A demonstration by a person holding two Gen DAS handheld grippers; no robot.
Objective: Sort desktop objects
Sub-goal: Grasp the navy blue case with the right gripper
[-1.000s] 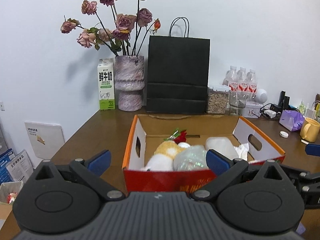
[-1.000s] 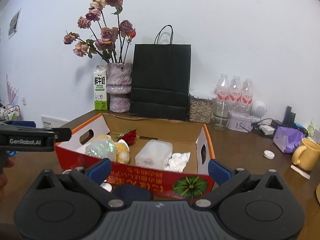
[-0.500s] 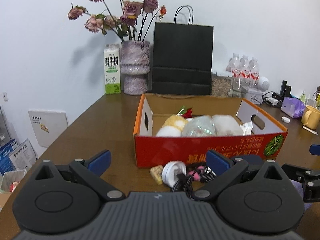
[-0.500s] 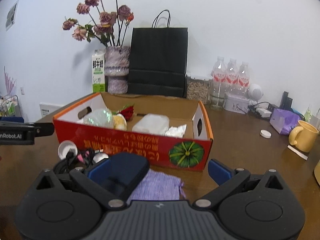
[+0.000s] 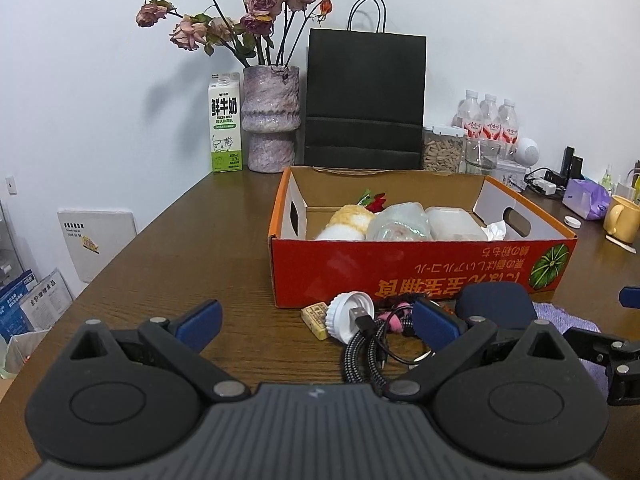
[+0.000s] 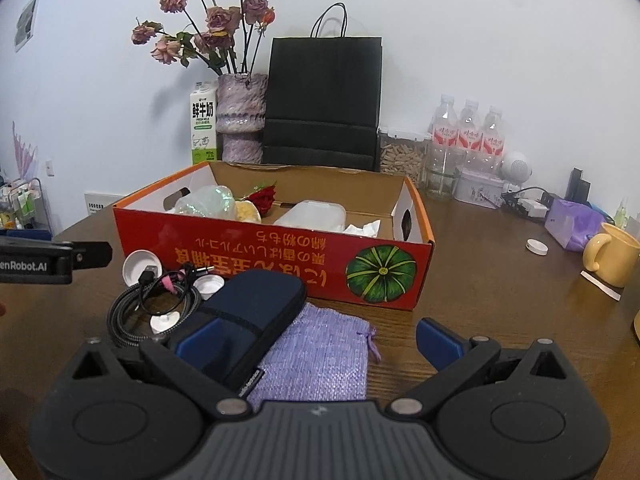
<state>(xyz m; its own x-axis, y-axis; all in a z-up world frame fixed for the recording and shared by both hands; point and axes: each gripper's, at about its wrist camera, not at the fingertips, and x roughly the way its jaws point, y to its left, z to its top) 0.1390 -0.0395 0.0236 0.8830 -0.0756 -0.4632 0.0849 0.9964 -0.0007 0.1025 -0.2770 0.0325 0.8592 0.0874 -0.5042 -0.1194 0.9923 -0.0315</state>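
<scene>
A red cardboard box [image 5: 404,276] [image 6: 256,256] stands on the brown table and holds a plush toy, a clear bag, a plastic container, tissue and a red rose. In front of it lie a coiled braided cable [image 5: 362,354] [image 6: 132,312], a white lid [image 5: 348,312] [image 6: 140,266], a small yellow block [image 5: 316,320], a dark blue case [image 6: 256,304] [image 5: 494,306] and a purple pouch [image 6: 316,356]. My left gripper [image 5: 316,322] is open and empty, just before the cable pile. My right gripper [image 6: 316,340] is open and empty, above the pouch and case.
At the back stand a vase of dried roses [image 5: 272,120], a milk carton [image 5: 225,122], a black paper bag [image 5: 365,100], a jar and water bottles [image 5: 486,120]. To the right are a yellow mug [image 6: 610,254], a purple pack [image 6: 572,224] and a white cap [image 6: 536,247].
Both grippers have pulled back and tilted down from the box. The cable pile, case and pouch in front of the box have come into view.
</scene>
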